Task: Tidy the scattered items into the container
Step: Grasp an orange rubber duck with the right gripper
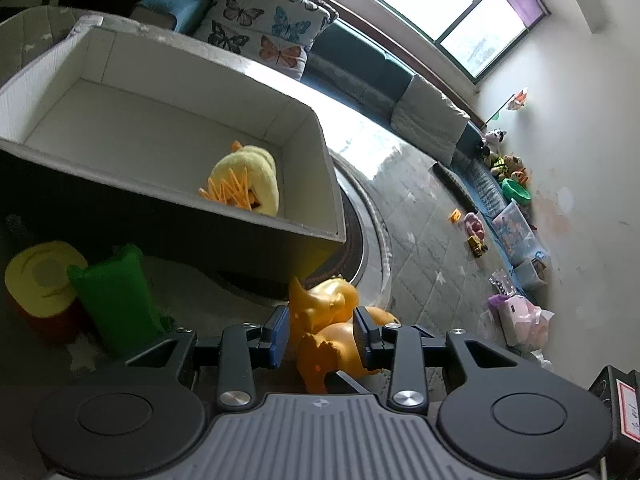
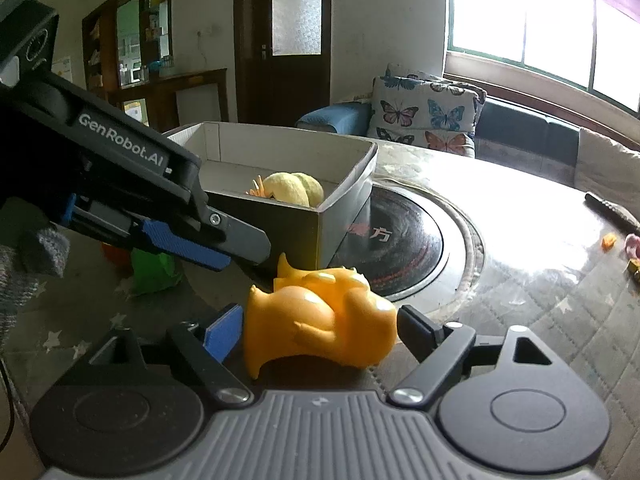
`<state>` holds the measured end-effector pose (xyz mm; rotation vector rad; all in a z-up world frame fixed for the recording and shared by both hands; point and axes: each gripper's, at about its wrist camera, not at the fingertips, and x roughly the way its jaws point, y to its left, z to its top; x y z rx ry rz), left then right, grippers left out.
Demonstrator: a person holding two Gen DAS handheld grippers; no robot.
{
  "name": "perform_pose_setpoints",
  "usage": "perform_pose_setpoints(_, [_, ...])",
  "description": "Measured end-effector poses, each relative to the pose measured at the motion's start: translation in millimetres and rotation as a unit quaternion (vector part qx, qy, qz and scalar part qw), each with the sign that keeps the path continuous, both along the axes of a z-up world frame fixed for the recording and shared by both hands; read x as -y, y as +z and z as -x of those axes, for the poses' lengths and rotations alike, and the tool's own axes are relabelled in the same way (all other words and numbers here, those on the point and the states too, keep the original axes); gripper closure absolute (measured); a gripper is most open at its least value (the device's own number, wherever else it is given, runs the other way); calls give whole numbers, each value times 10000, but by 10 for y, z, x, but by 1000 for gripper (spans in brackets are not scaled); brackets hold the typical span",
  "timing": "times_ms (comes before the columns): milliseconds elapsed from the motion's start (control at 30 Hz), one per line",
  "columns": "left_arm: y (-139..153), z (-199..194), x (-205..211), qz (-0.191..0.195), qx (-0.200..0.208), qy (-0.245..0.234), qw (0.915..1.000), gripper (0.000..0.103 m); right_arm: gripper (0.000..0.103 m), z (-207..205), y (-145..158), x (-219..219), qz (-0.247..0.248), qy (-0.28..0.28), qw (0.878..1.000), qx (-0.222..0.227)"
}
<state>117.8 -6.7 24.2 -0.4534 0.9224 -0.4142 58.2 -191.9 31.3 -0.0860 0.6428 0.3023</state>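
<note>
My left gripper [image 1: 320,314] has its jaws apart. The orange rubber animal toy [image 1: 328,328] shows in the gap between the blue pads, but from my right-hand camera those fingers end short of the toy and a little above it, on the side towards the open-topped box [image 1: 180,64], so nothing is clamped there.

My right gripper [image 2: 320,316] also stands with its jaws apart, one finger on each flank of the same toy. The blue pad and the black one are just beside its body, and I cannot see either one pressing in. The toy lies on its side on the tabletop, outside the box, just in front of the box's near corner.

Inside the box, against the end wall nearest that corner, lies a yellow plush duck [image 1: 248,180] with orange feet; the rest of the box floor is bare.

Also outside the box, in front of its long near wall and away from the toy, a green pouch [image 1: 116,300] stands touching a yellow-topped red canister [image 1: 44,276].

The box's near corner reaches over the edge of a round black hotplate [image 2: 400,240] set into the table. Beyond the box's far side a butterfly-print cushion [image 2: 424,116] leans on the bench under the window.
</note>
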Motion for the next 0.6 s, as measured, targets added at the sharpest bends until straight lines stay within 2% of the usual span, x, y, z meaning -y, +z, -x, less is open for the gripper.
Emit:
perform_pose_setpoints(400, [-134, 31, 15, 105, -217, 17, 9997, 66, 8, -53, -128, -12, -55, -10, 9998, -188])
perform_pose_setpoints(600, [-173, 29, 37, 193, -285, 25, 9994, 66, 8, -84, -178, -38, -69, -84, 9998, -185])
